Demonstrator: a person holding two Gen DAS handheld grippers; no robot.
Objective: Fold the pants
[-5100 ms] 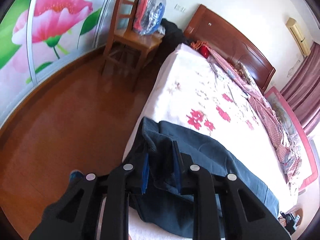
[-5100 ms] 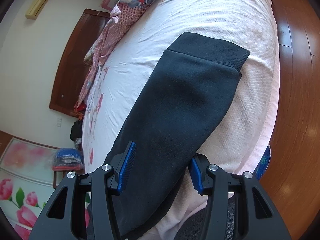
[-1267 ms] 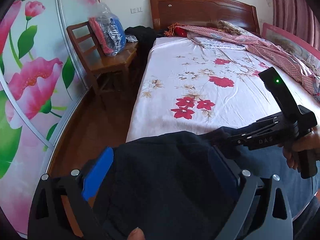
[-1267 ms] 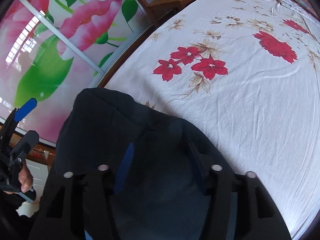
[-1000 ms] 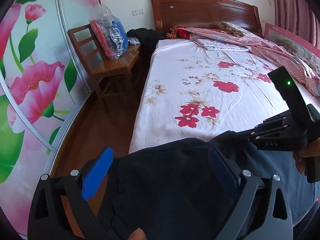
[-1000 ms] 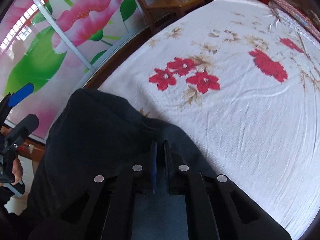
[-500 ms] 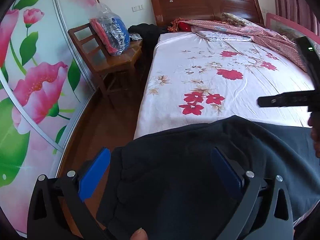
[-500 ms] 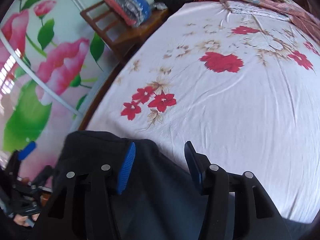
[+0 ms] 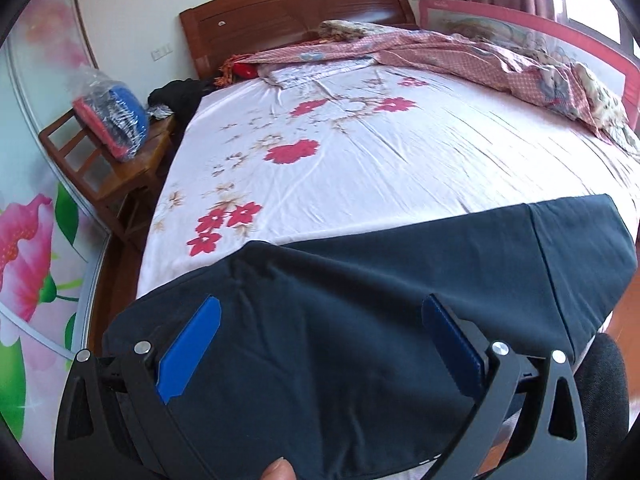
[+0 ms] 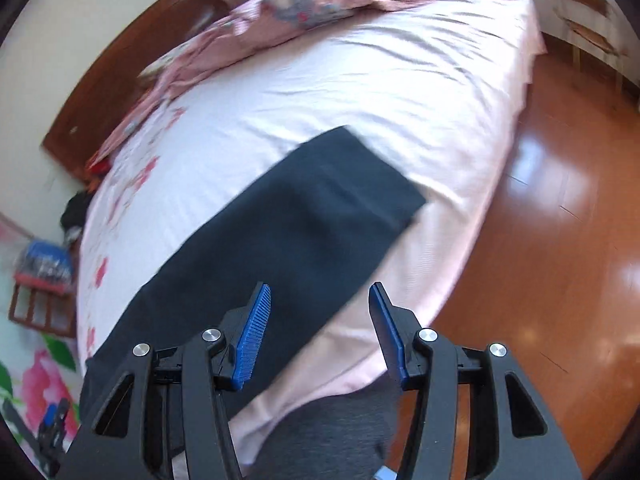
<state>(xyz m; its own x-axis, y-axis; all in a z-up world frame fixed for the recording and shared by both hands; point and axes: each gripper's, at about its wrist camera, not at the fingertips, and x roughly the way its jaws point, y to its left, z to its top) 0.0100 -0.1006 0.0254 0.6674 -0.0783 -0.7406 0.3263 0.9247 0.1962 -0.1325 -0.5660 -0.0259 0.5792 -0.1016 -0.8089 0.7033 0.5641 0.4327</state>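
Observation:
Dark navy pants point(image 9: 360, 280) lie stretched along the near edge of the bed sheet point(image 9: 360, 168). My left gripper point(image 9: 320, 300) hovers over their left part, blue pads spread wide and not pressing the cloth; a person's fingertip point(image 9: 280, 471) shows below it. In the right wrist view, which is blurred, the pants point(image 10: 300, 232) run from lower left to a squared end near the bed's corner. My right gripper point(image 10: 320, 292) is open above their near edge, with nothing pinched. The left gripper point(image 10: 52, 420) shows small at the lower left.
A wooden chair point(image 9: 120, 176) bearing a plastic bag of clothes point(image 9: 108, 120) stands left of the bed. A headboard point(image 9: 296, 12) and a pink quilt point(image 9: 480, 60) fill the far side. Wood floor point(image 10: 560, 240) lies right of the bed. A grey-clad leg point(image 10: 332, 432) is below my right gripper.
My right gripper let go of the pants, opened and swung fast toward their other end, rolling as it went. It has left the left wrist view. The left gripper shifted sideways, still open.

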